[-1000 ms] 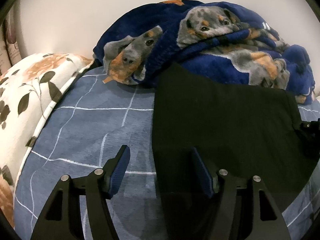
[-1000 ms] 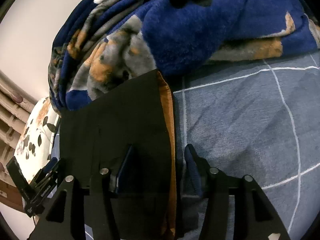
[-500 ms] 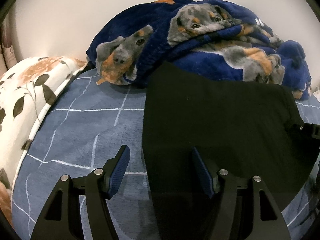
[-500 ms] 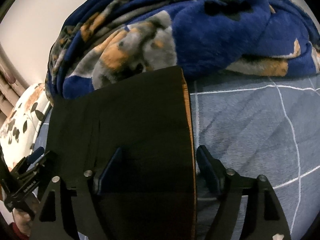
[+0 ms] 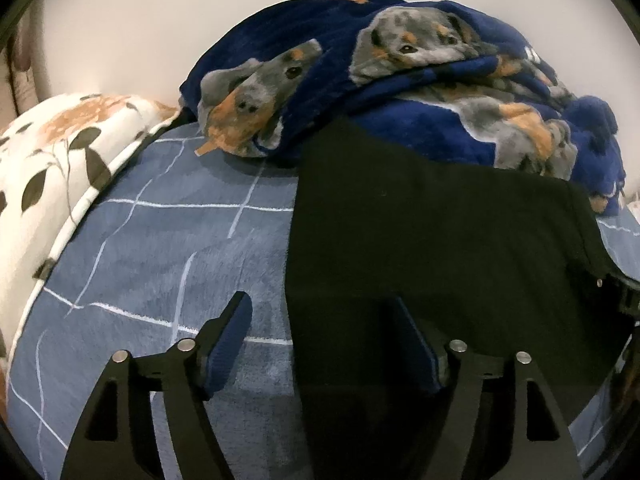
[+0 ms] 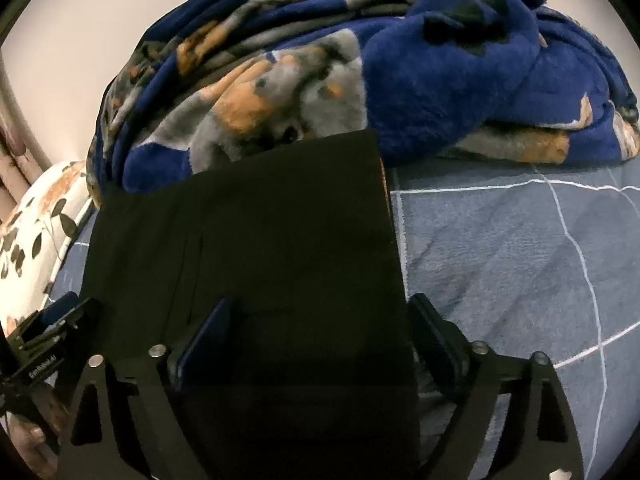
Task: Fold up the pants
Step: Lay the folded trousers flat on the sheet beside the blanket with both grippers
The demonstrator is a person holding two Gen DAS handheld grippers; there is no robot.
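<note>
Pants [image 5: 432, 248] lie flat on the blue checked bedcover [image 5: 168, 256], folded into a black rectangle whose far edge touches the dog-print blanket [image 5: 420, 92] at 12 o'clock. Compared with a second ago, my right gripper [image 6: 316, 340] has let the cloth go; its jaws are opening, with the orange-trimmed edge loose between them. My left gripper [image 5: 324, 340] is opening too and presses nothing. I judge this fold is laid down. The surface looks smooth, without wrinkles.
</note>
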